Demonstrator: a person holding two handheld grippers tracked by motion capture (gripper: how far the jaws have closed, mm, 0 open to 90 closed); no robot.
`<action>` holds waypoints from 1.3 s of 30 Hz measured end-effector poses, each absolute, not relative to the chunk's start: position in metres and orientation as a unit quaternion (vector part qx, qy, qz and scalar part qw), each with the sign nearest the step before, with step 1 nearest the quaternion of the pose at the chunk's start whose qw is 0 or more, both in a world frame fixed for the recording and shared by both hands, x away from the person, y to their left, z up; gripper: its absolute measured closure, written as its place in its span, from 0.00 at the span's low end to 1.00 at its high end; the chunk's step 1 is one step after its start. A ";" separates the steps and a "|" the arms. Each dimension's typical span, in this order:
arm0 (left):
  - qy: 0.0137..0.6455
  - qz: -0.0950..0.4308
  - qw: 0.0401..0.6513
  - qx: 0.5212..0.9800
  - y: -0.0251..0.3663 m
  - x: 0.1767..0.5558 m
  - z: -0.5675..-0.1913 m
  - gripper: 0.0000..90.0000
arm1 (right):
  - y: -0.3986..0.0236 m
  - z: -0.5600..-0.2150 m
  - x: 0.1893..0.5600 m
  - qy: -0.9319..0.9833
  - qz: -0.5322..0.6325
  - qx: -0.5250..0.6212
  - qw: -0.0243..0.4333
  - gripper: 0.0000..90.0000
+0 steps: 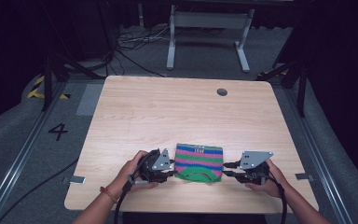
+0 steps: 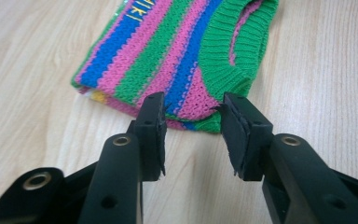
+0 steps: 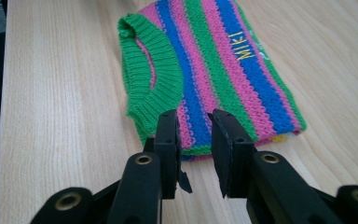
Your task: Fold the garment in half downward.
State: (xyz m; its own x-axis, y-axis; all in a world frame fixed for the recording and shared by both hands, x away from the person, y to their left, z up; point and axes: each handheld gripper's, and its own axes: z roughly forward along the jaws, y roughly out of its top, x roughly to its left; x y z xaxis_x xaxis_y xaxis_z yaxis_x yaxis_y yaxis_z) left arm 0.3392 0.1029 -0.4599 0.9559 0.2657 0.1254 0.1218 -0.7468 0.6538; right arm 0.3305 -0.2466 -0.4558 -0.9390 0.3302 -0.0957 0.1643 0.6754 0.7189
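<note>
Striped knit garment (image 1: 199, 161) lies folded at lower centre of the table (image 1: 168, 112), between both grippers. Left gripper (image 2: 193, 116) and right gripper (image 3: 193, 130) have jaws apart at its side edges. Pinching only the top layer risks unfolding it.

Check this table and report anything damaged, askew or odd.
The pads look frayed: a torn flap hangs off a jaw pad of the right hand-held gripper, and the left hand-held gripper shows ragged pad edges. The folded striped sweater lies flat and neat.
</note>
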 end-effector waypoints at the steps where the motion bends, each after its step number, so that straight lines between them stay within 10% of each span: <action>1: 0.103 0.109 0.341 0.928 0.105 0.339 -0.459 0.67 | -0.248 -0.454 0.331 0.908 0.380 0.137 0.114 0.80; 39: 0.222 0.140 0.320 0.910 0.213 0.321 -0.468 0.45 | -0.342 -0.458 0.314 0.878 0.362 0.255 0.179 0.58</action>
